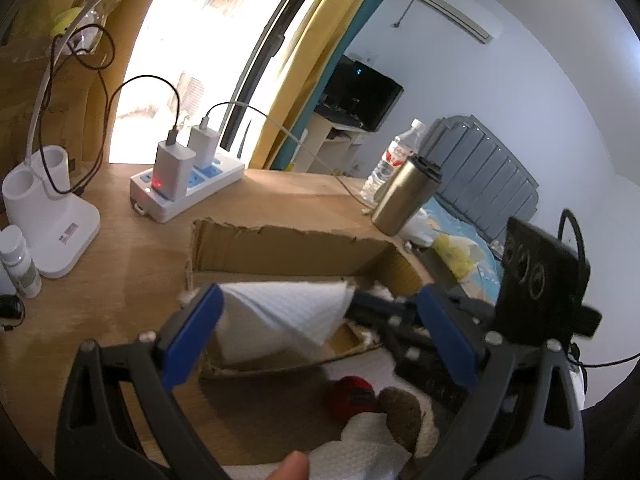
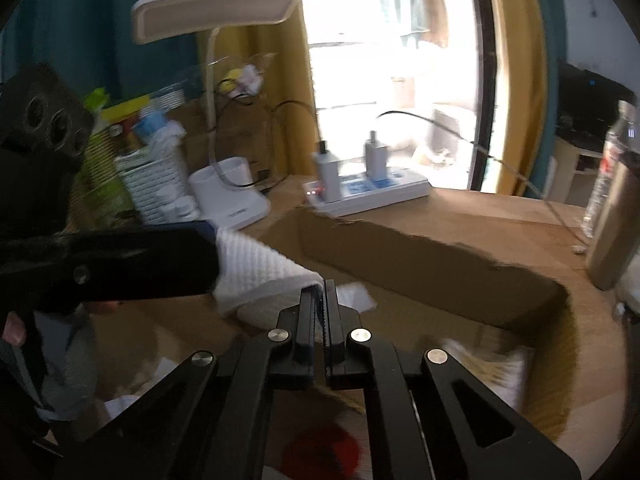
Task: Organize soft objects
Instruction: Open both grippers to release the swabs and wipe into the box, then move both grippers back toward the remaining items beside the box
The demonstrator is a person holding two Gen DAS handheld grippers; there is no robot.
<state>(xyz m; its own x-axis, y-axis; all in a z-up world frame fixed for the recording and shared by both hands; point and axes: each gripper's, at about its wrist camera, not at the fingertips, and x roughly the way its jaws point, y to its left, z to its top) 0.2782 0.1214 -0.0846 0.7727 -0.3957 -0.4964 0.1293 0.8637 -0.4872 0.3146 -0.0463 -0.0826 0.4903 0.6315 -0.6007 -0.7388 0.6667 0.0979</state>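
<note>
A: We see a white, waffle-textured cloth stretched over the torn cardboard box.
B: Our right gripper is clenched on its corner at six o'clock; our left gripper stands released, the cloth between its blue pads.

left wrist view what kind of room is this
Most likely a bedroom, or a one-room flat, seen from a wooden desk. A bed with a grey padded headboard stands beyond the desk, an air conditioner hangs on the wall, and a television sits near the yellow curtain.
</note>
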